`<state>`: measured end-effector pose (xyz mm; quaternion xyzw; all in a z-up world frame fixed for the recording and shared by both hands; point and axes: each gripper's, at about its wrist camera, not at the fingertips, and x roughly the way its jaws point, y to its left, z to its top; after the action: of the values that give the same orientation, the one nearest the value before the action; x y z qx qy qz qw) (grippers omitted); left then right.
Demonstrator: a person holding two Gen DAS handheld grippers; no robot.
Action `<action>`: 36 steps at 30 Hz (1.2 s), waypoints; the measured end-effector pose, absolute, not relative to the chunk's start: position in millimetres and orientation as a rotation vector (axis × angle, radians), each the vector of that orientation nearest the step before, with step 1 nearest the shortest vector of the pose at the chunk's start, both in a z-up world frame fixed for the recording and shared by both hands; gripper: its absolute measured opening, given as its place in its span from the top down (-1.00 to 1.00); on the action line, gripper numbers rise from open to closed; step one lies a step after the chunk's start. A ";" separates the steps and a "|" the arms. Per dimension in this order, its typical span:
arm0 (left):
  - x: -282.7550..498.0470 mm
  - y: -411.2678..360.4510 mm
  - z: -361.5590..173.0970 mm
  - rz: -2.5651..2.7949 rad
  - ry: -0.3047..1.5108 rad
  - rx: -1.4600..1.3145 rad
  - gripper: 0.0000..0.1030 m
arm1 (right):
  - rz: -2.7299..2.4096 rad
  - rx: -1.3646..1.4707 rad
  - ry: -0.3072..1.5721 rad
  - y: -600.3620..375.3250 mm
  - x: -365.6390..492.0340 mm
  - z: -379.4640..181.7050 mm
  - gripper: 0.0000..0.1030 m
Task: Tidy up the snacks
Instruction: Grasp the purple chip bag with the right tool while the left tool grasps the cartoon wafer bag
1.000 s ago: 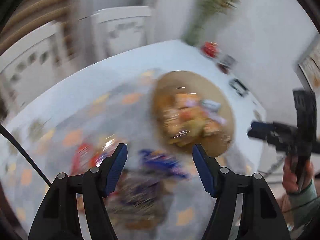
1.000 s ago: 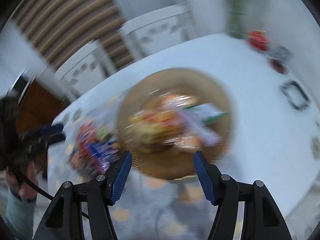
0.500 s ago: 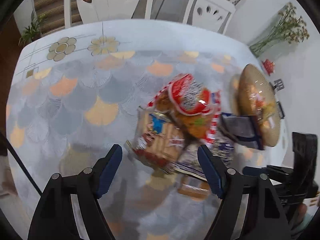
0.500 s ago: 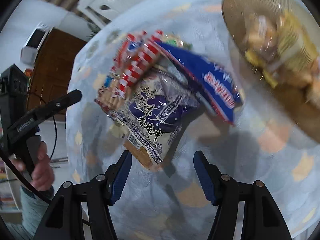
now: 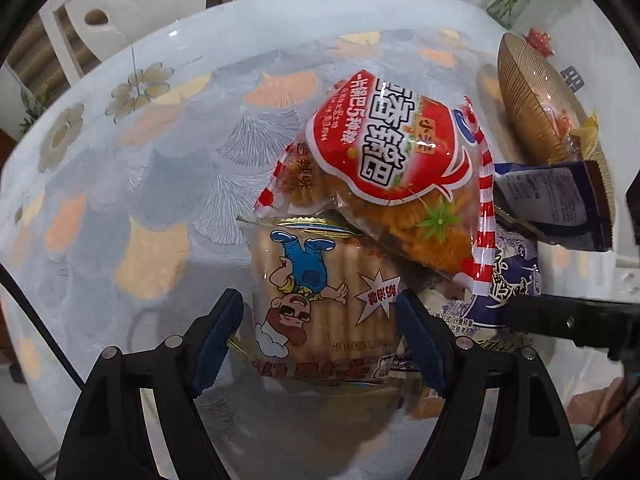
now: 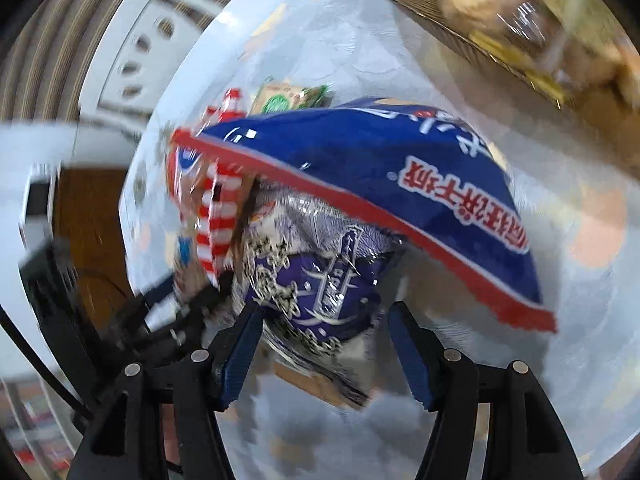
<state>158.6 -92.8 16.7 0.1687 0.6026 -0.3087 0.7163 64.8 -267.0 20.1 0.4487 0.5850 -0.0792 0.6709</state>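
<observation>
Jaws: both spread wide, we grip nothing; our left gripper (image 5: 320, 326) straddles the biscuit-stick pack (image 5: 324, 304), our right gripper (image 6: 324, 344) the purple bag (image 6: 316, 280).
Snacks: heaped together on the table (image 5: 160, 184), golden basket (image 5: 528, 112) just beyond.
Pile risk: the red chip bag (image 5: 392, 152) leans on our pack, so pulling could tumble it.
Blue bag (image 6: 380, 184): overhangs the purple one, may drag along.
Clash: our grippers close in together, could collide.

Red-white striped bag (image 5: 400, 168), blue packet (image 6: 384, 184), gold-ribbed bowl (image 5: 528, 108).
</observation>
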 end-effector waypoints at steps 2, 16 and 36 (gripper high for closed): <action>163.6 -86.4 11.7 -0.720 1.376 0.322 -0.51 | -0.210 1.053 1.312 -266.9 66.4 18.2 -0.50; 143.4 -75.9 15.2 -0.738 1.279 0.330 -0.12 | -0.329 0.787 1.349 -226.0 107.8 12.6 -0.41; 103.0 -24.8 43.4 -0.668 1.297 0.200 0.07 | -0.136 0.823 1.357 -240.6 38.2 30.5 0.08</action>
<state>103.0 -24.8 43.4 0.0913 0.5914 -0.3048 0.7410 38.2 -240.6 30.5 0.3695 0.6088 -0.0611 0.6993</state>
